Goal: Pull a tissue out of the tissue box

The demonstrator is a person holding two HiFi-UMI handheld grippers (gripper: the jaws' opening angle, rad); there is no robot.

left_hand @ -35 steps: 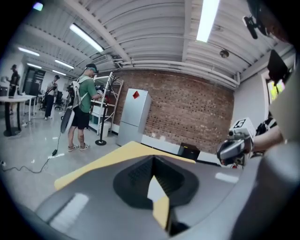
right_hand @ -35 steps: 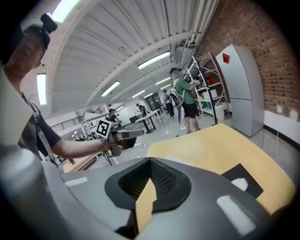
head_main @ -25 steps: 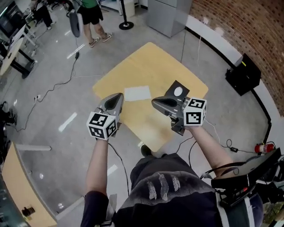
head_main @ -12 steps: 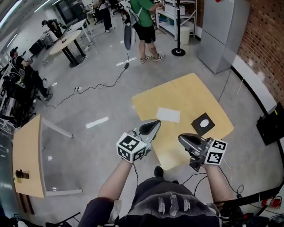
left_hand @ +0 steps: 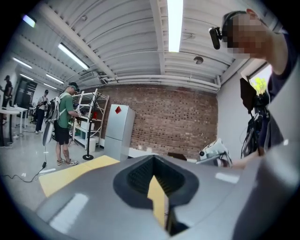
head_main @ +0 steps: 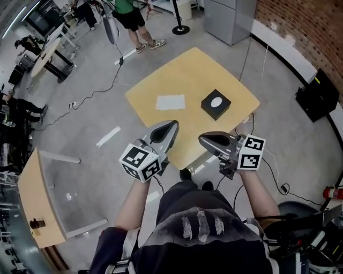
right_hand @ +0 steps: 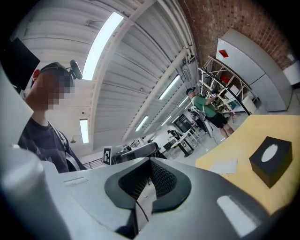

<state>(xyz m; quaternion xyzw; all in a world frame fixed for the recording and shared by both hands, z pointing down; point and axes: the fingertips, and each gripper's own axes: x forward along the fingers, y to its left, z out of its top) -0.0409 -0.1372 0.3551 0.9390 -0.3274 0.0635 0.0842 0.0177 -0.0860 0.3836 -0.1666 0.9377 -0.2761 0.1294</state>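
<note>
A black tissue box [head_main: 215, 104] with a white oval opening stands on the yellow table [head_main: 187, 69], right of its middle. In the right gripper view the tissue box [right_hand: 271, 159] lies ahead to the right. A flat white tissue [head_main: 171, 101] lies on the table left of the box; the right gripper view shows this tissue [right_hand: 224, 166] too. My left gripper [head_main: 172, 124] and right gripper [head_main: 203, 138] hang side by side in the air over the table's near edge, short of both things. Both are shut with nothing in them. Each gripper view shows the jaws closed: left gripper [left_hand: 157, 187], right gripper [right_hand: 144, 190].
A person in a green shirt [head_main: 128, 16] stands beyond the table near a stanchion [head_main: 179, 27]. A grey cabinet [head_main: 230, 18] is at the back, a black case [head_main: 316, 93] by the brick wall, cables [head_main: 102, 85] on the floor, a wooden desk [head_main: 37, 198] at the left.
The head view has swung about. Both grippers, still shut, have drawn back from over the tabletop to its near edge.
</note>
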